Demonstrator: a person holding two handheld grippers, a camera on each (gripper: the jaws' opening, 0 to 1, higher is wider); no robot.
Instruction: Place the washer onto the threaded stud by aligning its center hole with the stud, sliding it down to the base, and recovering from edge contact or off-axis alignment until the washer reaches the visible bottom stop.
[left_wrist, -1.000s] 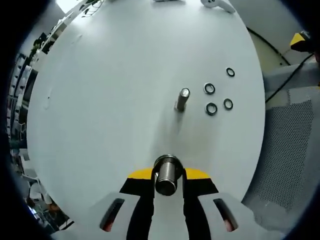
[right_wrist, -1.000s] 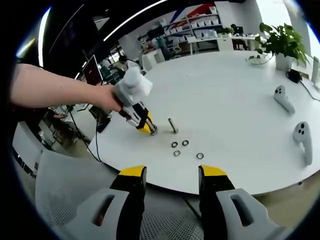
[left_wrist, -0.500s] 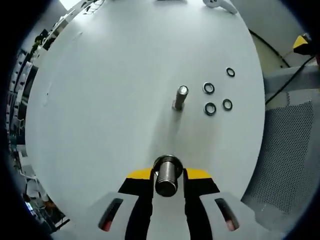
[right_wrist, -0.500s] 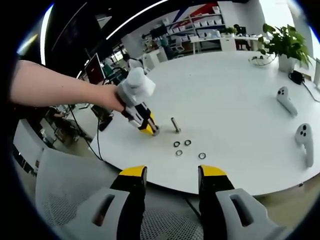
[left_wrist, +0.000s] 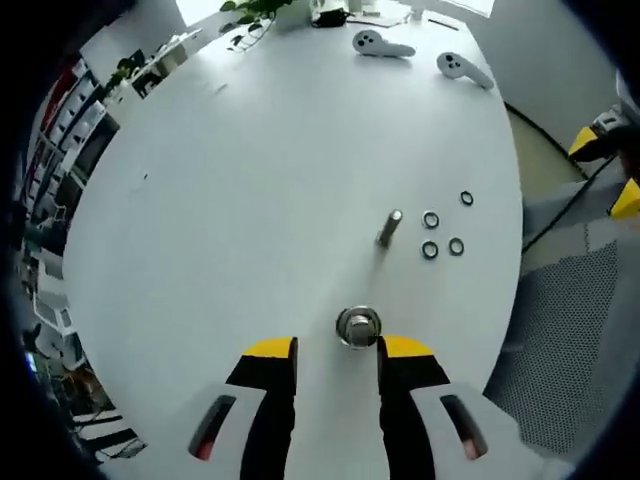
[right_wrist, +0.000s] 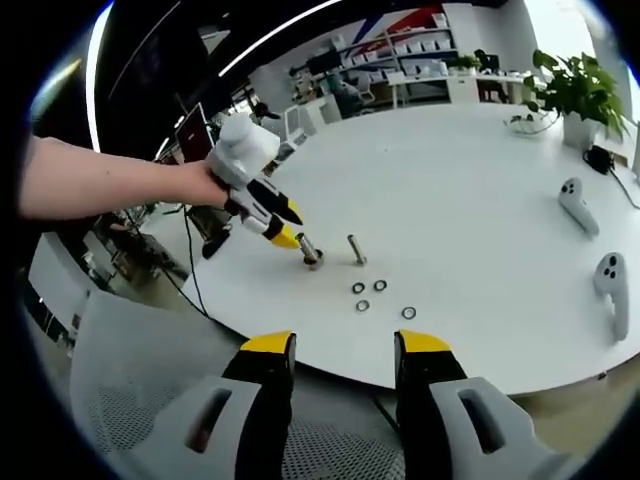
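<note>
Left gripper view: the left gripper hangs over a round white counter with its yellow-tipped jaws parted and nothing between them. Just beyond the tips a short metal stud stands upright on the counter, apart from both jaws. Farther out a second, slimmer threaded stud stands on the counter, and just to its right lie four dark washers: a washer nearest the stud, one below it, one to the right and one farthest out. All four lie flat on the counter, none on a stud. Two white handheld controllers rest near the far edge.

Right gripper view: the right gripper is held off the near edge of the counter, its jaws spread and holding nothing. From the left a hand carries the left gripper, whose tips sit just above and beside the short stud. The slim stud and the four washers lie to the right. A potted plant stands at the far right.
</note>
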